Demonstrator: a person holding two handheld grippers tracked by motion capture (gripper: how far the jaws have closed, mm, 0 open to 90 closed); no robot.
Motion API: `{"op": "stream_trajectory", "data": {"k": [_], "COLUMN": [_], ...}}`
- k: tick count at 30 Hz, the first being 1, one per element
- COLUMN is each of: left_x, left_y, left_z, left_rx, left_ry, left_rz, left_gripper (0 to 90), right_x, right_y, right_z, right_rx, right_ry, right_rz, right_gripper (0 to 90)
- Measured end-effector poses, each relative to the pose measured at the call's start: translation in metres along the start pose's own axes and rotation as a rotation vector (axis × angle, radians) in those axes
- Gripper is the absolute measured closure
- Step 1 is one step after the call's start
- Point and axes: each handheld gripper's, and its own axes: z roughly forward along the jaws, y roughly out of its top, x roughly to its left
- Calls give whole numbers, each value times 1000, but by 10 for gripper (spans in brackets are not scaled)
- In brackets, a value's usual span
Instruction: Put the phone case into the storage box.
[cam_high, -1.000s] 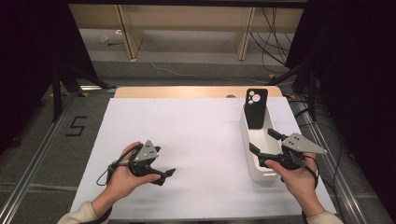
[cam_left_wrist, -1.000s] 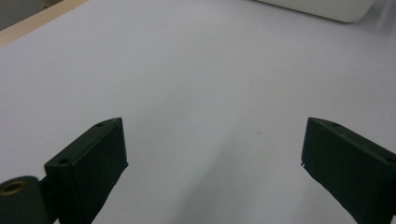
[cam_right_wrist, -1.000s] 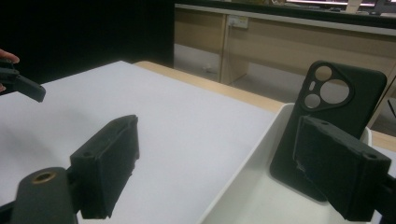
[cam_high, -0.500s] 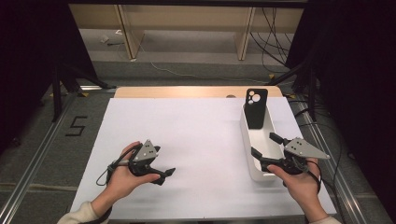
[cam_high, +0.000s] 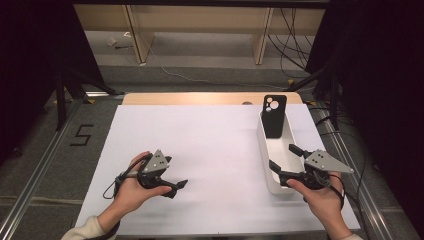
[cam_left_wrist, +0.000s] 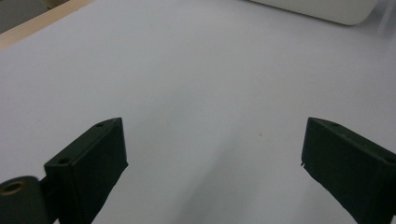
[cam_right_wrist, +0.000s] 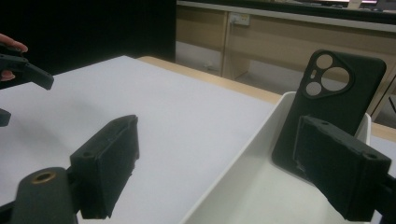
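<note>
From the high view I see a black phone case (cam_high: 274, 116) standing upright against the far end of the white bin (cam_high: 266, 150); my right gripper (cam_high: 286, 162) straddles the bin's near wall, fingers spread. My left gripper (cam_high: 172, 186) rests well left of the bin on the white surface (cam_high: 210, 145). In the left gripper view its fingers (cam_left_wrist: 93, 158) stand apart, nothing between them. In the right gripper view the case leans inside the bin.

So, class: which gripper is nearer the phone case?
Right. The right gripper hovers over the near end of the tray holding the phone case; the left gripper is far across the table.
</note>
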Motion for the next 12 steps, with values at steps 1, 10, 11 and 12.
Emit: {"op": "stream_trajectory", "data": {"k": [1,10,11,12], "left_x": [0,1,1,1], "left_y": [0,1,1,1], "left_z": [0,0,0,0], "left_rx": [-1,-1,-1,-3], "left_ry": [0,0,1,1], "left_rz": [-2,-2,-2,-2], "left_gripper": [64,64,64,64], "right_x": [0,0,0,0], "right_y": [0,0,0,-1], "right_z": [0,0,0,0], "right_rx": [1,-2,-2,-1], "right_ry": [-1,-3,-3,-3], "right_rz": [2,1,0,0], "right_gripper": [155,154,155,154]}}
